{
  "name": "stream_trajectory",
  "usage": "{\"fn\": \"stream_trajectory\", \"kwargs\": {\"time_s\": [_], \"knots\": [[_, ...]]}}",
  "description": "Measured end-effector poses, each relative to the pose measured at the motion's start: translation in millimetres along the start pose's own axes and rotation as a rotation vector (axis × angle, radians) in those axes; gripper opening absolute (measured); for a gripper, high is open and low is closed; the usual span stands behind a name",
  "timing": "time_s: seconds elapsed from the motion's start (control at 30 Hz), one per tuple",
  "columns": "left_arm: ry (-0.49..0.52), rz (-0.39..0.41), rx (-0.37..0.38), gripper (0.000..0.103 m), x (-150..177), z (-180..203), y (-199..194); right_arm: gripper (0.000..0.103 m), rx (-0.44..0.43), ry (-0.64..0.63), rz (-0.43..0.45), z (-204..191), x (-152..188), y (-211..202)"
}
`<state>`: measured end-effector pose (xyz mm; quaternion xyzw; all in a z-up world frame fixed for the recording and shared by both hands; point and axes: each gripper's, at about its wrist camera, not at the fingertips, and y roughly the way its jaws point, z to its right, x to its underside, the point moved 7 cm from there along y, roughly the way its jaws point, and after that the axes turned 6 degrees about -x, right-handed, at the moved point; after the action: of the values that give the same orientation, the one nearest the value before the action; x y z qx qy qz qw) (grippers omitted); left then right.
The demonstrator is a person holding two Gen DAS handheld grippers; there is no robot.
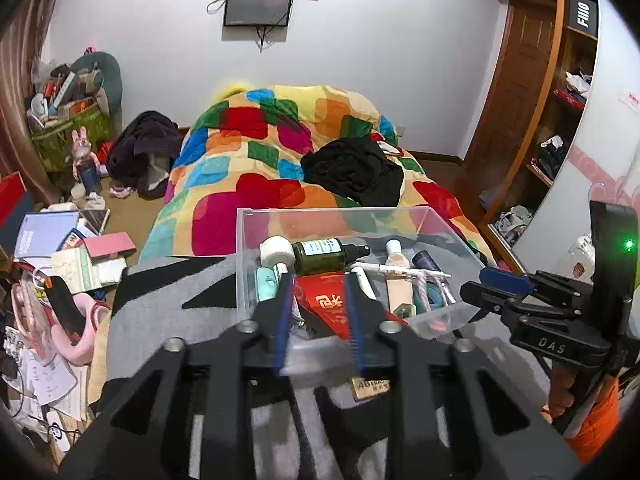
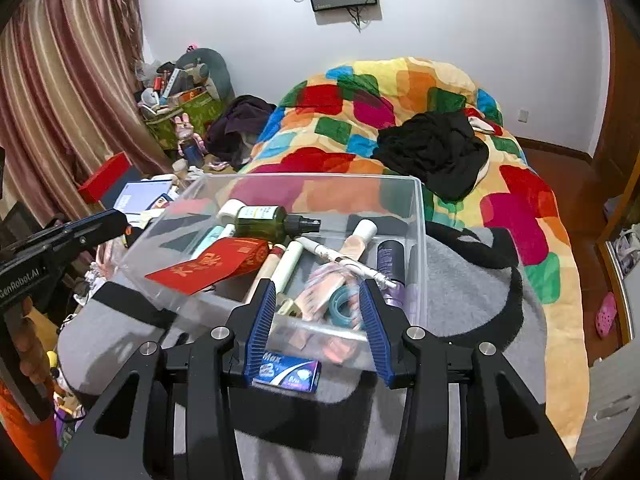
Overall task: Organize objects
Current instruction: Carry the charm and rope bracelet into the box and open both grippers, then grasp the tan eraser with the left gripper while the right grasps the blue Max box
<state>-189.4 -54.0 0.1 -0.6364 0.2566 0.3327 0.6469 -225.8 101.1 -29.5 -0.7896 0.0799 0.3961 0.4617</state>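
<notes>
Toiletries and small clutter fill a clear plastic bin (image 2: 416,240) that sits on a grey and black blanket (image 2: 472,292) at the near end of a bed with a bright patchwork quilt (image 2: 520,200). Inside lie a green spray bottle (image 2: 264,220), a red envelope (image 2: 212,266) leaning over the bin's left wall, a white tube (image 2: 288,264), a pink bottle (image 2: 356,240), a dark purple bottle (image 2: 390,256) and a roll of teal tape (image 2: 344,300). Just outside the near wall, on the blanket, a small blue packet (image 2: 288,374) lies flat.

Both claws stand partly open with nothing between their pads. The right gripper (image 2: 320,308) hangs over the bin's near wall, the tape roll showing between its jaws and the blue packet low down between them. The left gripper (image 1: 316,304) points at the red envelope from the bin's near left corner, with a small tan card (image 1: 372,386) on the blanket below it.

The bin's near rim is the hazard: a claw reaching in low could catch it and tip or drag the light bin across the soft blanket. The envelope overhangs the wall and looks ready to slide out if nudged. The two grippers work close together and could knock one another. The flat packet may be hard to pinch off plush fabric.
</notes>
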Motion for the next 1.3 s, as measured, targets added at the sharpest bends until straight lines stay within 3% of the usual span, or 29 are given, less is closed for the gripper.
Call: {"fn": "stream_trajectory", "kwargs": {"time_s": [0.17, 0.33, 0.6, 0.87, 1.03, 1.13, 1.23, 1.3], "knots": [[0.025, 0.015, 0.021, 0.049, 11, 10, -14, 0.048, -0.011, -0.013, 0.011, -4, 7, -11], [0.044, 0.008, 0.036, 0.064, 25, 18, -21, 0.049, -0.010, -0.035, 0.004, -10, 19, -18], [0.023, -0.046, 0.066, 0.077, 59, 24, -16, 0.057, -0.029, -0.033, -0.008, -14, 40, -25], [0.030, -0.190, 0.079, 0.077, 94, 39, 24, 0.057, 0.005, -0.037, -0.059, -10, 59, -11], [0.050, -0.232, 0.067, 0.075, 96, 49, 44, 0.057, 0.016, -0.027, -0.104, -7, 69, 5], [0.059, -0.261, 0.065, 0.065, 96, 52, 54, 0.057, 0.020, -0.044, -0.125, -10, 73, 13], [0.071, -0.306, 0.059, 0.046, 100, 53, 65, 0.057, 0.021, -0.056, -0.140, -13, 76, 19], [0.081, -0.287, 0.045, 0.041, 101, 51, 64, 0.057, 0.018, -0.061, -0.148, -16, 77, 22]]}}
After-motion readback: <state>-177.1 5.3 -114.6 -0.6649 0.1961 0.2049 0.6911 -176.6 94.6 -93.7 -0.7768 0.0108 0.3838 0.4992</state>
